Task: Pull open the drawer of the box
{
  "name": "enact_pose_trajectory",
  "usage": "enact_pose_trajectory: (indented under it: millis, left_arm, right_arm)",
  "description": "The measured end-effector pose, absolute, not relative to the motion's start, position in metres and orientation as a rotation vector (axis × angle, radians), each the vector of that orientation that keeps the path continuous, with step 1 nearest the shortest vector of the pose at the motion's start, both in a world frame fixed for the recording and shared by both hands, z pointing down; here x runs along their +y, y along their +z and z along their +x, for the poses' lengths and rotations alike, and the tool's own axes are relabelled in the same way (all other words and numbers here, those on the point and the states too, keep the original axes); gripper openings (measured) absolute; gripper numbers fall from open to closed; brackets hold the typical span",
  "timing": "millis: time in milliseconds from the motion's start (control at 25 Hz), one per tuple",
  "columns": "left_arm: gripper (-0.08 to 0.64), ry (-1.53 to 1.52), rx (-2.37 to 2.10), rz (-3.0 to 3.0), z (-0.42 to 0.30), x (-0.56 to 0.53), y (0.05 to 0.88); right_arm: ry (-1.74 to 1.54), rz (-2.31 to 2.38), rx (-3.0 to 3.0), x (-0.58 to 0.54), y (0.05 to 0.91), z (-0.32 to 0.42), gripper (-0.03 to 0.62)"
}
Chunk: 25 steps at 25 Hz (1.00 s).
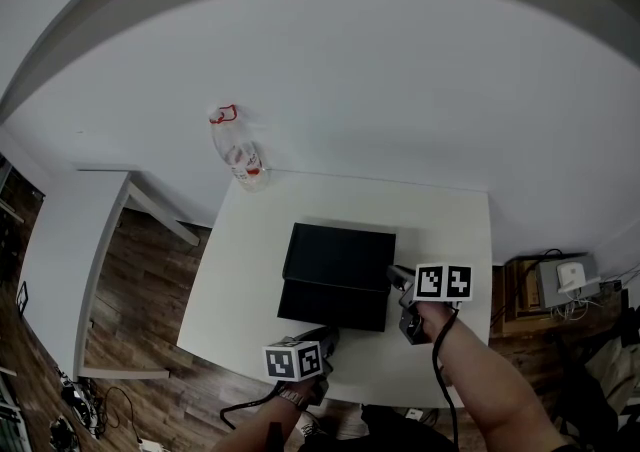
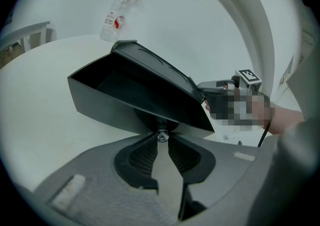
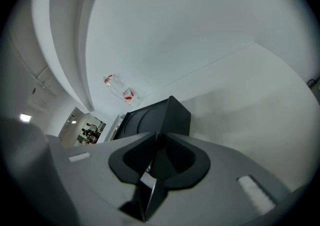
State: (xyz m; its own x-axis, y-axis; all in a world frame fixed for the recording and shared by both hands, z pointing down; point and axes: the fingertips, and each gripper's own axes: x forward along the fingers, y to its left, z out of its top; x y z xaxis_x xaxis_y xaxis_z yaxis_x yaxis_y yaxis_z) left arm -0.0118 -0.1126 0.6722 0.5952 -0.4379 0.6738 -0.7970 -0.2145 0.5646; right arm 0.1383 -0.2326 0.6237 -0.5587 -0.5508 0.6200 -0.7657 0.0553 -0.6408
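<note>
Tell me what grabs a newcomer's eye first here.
A black box, drawer pulled out, sits on the white table; the left gripper pinches the drawer's small metal knob, the right gripper clamps the box's right side. A clear red-labelled plastic bottle lies at the table's far edge.

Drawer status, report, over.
Left gripper shut on knob of drawer. Right gripper clamped on box edge. Drawer pulled out, interior showing. Bottle at far table edge, not in the way.
</note>
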Motion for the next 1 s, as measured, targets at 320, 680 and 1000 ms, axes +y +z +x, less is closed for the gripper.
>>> enact_pose_trajectory:
  millis: [320, 680, 1000]
  left_arm:
    - [0.072, 0.473, -0.997, 1.852, -0.015, -0.104, 0.672]
    - [0.071, 0.483, -0.992, 1.850, -0.019, -0.097, 0.676]
    - [0.071, 0.482, -0.978, 1.848, -0.019, -0.091, 0.677]
  right_arm:
    - [1.502, 1.344, -2.122, -0.231, 0.624, 0.139, 0.071]
    - [1.493, 1.346, -2.122, -0.232, 0.624, 0.138, 0.069]
    - [1.489, 1.353, -2.119, -0.232, 0.623, 0.139, 0.071]
